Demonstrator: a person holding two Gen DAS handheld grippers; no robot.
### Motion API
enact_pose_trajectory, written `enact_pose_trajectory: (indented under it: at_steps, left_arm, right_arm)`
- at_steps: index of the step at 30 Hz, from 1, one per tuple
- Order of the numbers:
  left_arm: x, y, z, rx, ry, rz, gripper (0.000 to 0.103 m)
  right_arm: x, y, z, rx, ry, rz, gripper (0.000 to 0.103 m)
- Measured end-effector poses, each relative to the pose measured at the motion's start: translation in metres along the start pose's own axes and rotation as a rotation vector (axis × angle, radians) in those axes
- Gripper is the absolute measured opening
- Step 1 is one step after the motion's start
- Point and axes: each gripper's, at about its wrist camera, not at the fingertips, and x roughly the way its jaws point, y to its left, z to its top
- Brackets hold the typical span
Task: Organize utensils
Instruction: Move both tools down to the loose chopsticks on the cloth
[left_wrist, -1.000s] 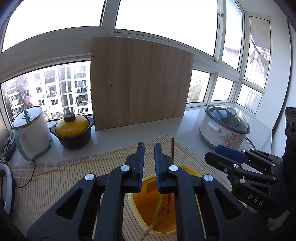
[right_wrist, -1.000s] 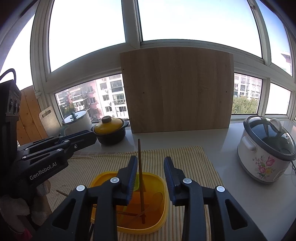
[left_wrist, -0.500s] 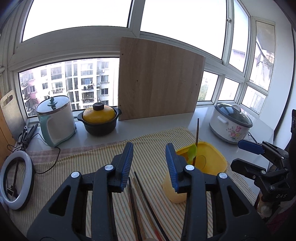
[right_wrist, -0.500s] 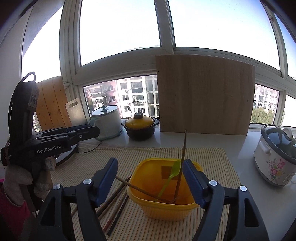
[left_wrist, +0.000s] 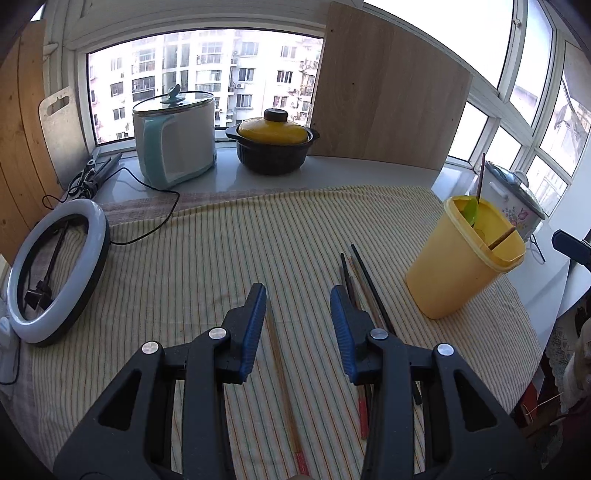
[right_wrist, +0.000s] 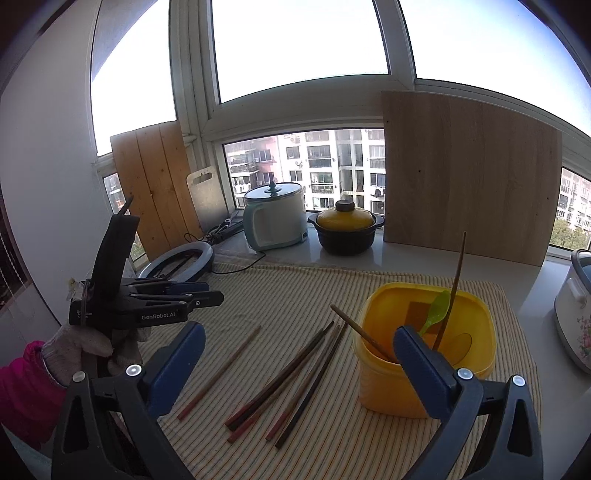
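yellow holder (right_wrist: 424, 380): upright, holds green spoon (right_wrist: 436, 312) | chopsticks (right_wrist: 295, 373): loose beside it

text: "GenRobot.AI" | colour: white | on: side of left gripper (right_wrist: 218, 297) | place: left of yellow tub (right_wrist: 424, 354)

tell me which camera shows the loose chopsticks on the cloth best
The right wrist view. The chopsticks lie in full length on the striped cloth left of the yellow container, and one lone stick lies apart. In the left wrist view the left gripper hides much of the bundle; only the lone stick shows well.
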Motion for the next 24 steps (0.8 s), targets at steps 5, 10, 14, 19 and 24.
enact_pose_trajectory:
  at_steps: [5,10,14,19,24]
  left_arm:
    - [0.024,0.015,-0.025,-0.033,0.091,-0.011,0.036]
    - [0.044,0.022,-0.042,-0.054,0.150,-0.028,0.036]
    - [0.058,0.032,-0.049,-0.098,0.185,-0.054,0.036]
    - [0.065,0.037,-0.054,-0.117,0.204,-0.071,0.031]
    - [0.066,0.039,-0.058,-0.127,0.209,-0.083,0.027]
  right_arm:
    - [0.027,0.019,-0.012,-0.024,0.072,0.037,0.090]
    - [0.070,0.026,-0.025,0.020,0.207,0.051,0.059]
    - [0.103,0.029,-0.029,0.046,0.301,0.053,0.043]
    - [0.138,0.030,-0.027,0.097,0.375,0.056,0.033]
    - [0.167,0.032,-0.027,0.140,0.452,0.048,0.031]
